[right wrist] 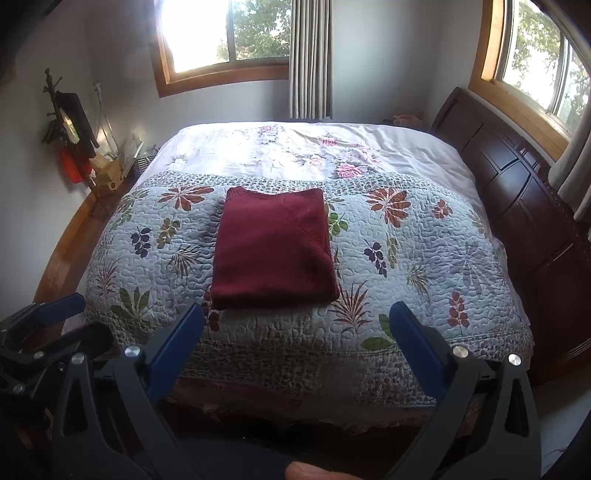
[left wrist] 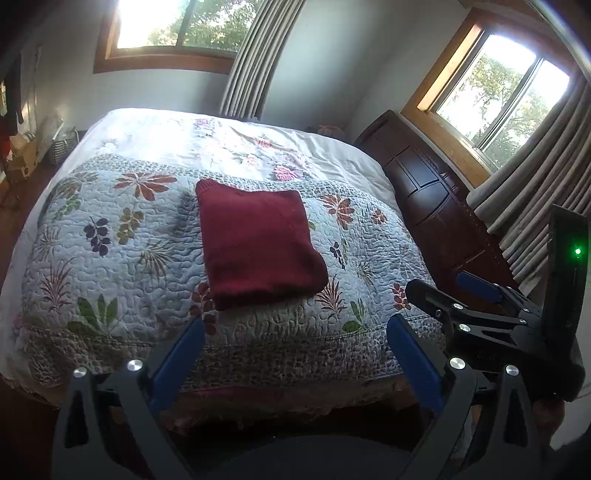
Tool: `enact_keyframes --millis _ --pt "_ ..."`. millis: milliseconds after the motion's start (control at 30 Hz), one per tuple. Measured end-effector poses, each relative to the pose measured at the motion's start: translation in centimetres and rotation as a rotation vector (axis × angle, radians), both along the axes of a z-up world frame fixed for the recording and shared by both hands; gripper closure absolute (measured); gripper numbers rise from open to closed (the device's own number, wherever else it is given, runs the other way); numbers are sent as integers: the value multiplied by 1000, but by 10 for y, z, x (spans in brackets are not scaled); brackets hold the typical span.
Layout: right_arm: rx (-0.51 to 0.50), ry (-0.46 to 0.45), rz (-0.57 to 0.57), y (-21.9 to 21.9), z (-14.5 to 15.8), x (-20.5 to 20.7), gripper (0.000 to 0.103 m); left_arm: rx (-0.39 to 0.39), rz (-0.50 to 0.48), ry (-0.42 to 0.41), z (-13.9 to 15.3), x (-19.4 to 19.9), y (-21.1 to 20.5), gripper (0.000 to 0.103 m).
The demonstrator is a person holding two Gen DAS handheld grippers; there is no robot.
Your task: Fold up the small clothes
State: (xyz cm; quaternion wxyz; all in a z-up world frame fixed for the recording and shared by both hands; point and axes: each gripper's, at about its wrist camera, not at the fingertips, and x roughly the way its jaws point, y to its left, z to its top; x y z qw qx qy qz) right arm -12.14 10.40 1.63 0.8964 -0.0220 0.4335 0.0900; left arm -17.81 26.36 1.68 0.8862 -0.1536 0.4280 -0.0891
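The maroon sweater (right wrist: 274, 248) lies folded square on the floral quilt (right wrist: 424, 258), near its front edge; left gripper (left wrist: 295, 354) and right gripper (right wrist: 297, 343) hover before it, both spread wide, empty, suggesting folding's finished.

Folded garment (right wrist: 273, 247) on quilt (right wrist: 424, 258), headboard (right wrist: 524, 206) probably right.

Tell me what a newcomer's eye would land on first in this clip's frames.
First, the dark red knitted garment, already folded into a neat rectangle, lying near the middle of the pale blue floral quilted bedspread. Next, the two open claws with blue pads at the near edge of the bed, the left claw and the right claw, both empty and short of the garment. Bright wood-framed windows glare behind.
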Motion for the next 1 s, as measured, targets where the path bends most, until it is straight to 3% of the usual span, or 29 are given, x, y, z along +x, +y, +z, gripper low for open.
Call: enact_keyframes --millis 1000 --pt "-12 15 15 -4 -8 20 3 13 14 30 -4 16 -8 4"
